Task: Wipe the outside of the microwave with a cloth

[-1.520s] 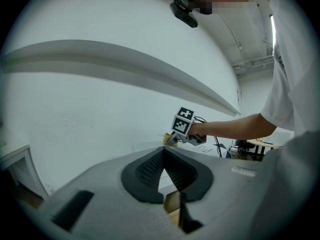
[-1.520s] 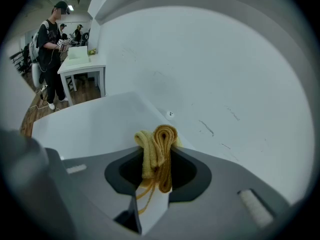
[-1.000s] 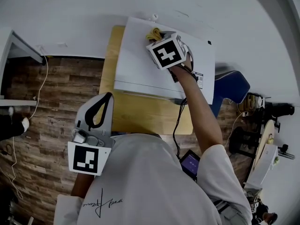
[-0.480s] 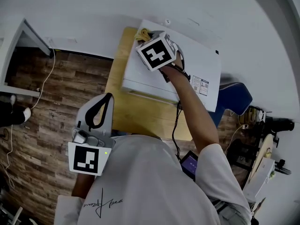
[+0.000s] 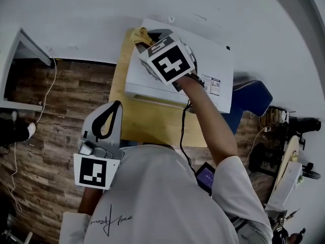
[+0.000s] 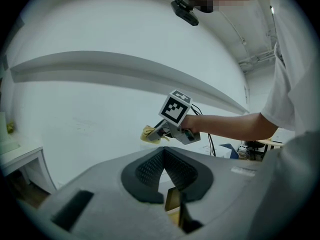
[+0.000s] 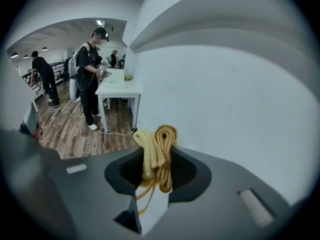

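The white microwave [image 5: 208,67] stands on a wooden table [image 5: 152,123] against the wall. My right gripper [image 5: 146,39] reaches over its top, shut on a folded yellow cloth [image 5: 138,34] that lies at the microwave's rear left corner. In the right gripper view the cloth [image 7: 159,146] sticks out between the jaws of the right gripper [image 7: 156,165], close to a white surface. The left gripper view shows the same right gripper [image 6: 156,134] with the cloth [image 6: 148,134] at its tip. My left gripper [image 5: 116,105] hangs low beside my body, shut and holding nothing, well away from the microwave.
A blue chair [image 5: 252,98] stands right of the table. White furniture [image 5: 20,47] and loose cables [image 5: 45,93] lie to the left on the wood floor. Several people [image 7: 90,79] stand by a white table [image 7: 117,89] farther off.
My right gripper has slid the cloth leftward across the microwave's top, from near the middle to the rear left corner. The left gripper has stayed put.
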A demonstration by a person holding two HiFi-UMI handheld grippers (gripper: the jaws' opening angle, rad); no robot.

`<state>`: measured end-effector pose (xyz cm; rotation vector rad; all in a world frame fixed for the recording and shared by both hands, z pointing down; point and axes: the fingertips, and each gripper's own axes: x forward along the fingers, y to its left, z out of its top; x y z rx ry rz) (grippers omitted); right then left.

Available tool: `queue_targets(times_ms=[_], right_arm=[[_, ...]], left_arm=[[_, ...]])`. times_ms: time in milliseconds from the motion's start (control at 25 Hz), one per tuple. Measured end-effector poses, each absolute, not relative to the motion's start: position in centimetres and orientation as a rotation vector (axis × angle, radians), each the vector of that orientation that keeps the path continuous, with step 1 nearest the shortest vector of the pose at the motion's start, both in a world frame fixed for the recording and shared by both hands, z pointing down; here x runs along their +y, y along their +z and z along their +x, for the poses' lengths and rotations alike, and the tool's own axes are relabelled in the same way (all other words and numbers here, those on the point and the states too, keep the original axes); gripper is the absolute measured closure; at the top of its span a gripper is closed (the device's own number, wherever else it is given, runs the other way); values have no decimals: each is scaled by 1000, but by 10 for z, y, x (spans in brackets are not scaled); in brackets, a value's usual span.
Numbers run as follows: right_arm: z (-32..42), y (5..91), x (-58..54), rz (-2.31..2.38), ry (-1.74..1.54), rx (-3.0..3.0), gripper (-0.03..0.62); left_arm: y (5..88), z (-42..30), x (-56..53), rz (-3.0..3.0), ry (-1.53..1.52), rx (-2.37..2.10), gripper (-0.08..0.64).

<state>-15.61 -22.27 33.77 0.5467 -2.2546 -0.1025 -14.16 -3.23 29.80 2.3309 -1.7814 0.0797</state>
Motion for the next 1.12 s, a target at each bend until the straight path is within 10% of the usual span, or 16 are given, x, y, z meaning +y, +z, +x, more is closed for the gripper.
queue_targets(times_ms=[1120], right_arm=[[171, 349, -293, 1051, 114, -1959, 472]], left_arm=[[293, -21, -82, 2548, 152, -1477, 565]])
